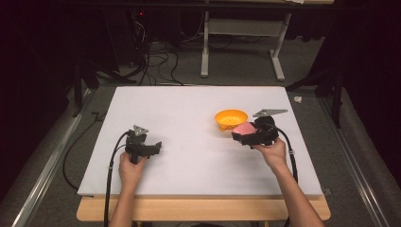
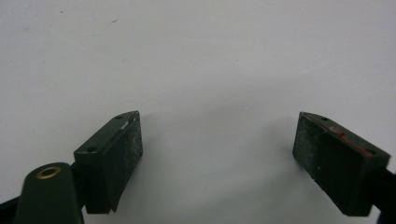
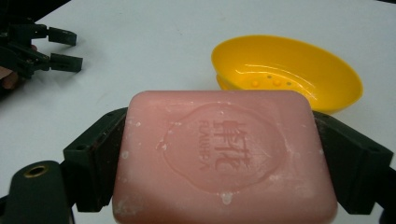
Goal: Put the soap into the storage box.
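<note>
Now, right fingers [image 3: 355,163]: pressing on both short ends of the soap [image 3: 223,161], gripping it flat between them with its stamped face turned up.
Right gripper [image 1: 240,135]: sitting in the person's right hand [image 1: 273,152], pointing toward the middle of the table [image 1: 189,113].
Soap: lying fully between the right fingers, pink, carried above the table and not touching it.
Dish [image 3: 289,70]: standing just beyond the right fingertips, yellow, open side up, with small drain holes in its floor; the soap is showing near its rim, apart from it.
Left fingers [image 2: 109,161]: standing wide apart with bare white table between them, holding nothing.
Left gripper [image 1: 156,146]: resting low over the table, well apart from the soap and dish, in the left hand [image 1: 130,170].
</note>
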A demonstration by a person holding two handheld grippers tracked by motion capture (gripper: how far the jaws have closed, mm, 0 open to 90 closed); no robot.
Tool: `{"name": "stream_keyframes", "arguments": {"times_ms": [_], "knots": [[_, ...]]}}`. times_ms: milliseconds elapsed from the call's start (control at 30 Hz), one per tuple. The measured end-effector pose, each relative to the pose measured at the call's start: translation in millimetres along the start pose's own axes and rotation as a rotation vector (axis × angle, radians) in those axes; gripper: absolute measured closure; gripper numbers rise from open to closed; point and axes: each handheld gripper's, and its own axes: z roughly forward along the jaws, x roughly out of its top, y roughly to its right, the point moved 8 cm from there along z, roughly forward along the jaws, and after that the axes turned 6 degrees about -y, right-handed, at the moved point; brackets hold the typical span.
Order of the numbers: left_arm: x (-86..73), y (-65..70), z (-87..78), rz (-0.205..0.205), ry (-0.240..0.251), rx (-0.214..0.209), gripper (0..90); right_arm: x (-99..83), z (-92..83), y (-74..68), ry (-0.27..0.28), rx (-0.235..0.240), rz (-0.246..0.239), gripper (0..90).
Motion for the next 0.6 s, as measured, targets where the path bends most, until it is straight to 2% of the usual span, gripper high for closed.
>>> {"name": "stream_keyframes", "arguments": {"times_ms": [167, 300, 467, 600], "knots": [[0.0, 0.0, 0.0, 0.000, 0.000, 0.000, 16.2, 5.1, 0.0, 3.4, 0.007, -0.005, 0.014, 13.5], [0.0, 0.0, 0.0, 0.001, 0.000, 0.000, 16.2, 7.2, 2.0, 3.5, -0.018, -0.050, -0.013, 13.5], [0.0, 0.0, 0.0, 0.001, 0.000, 0.000, 16.2, 11.9, 5.3, 0.6, -0.021, -0.059, -0.027, 13.5], [0.0, 0.0, 0.0, 0.000, 0.000, 0.000, 16.2, 15.7, 5.8, 1.0, -0.014, -0.046, -0.012, 13.5]]}}
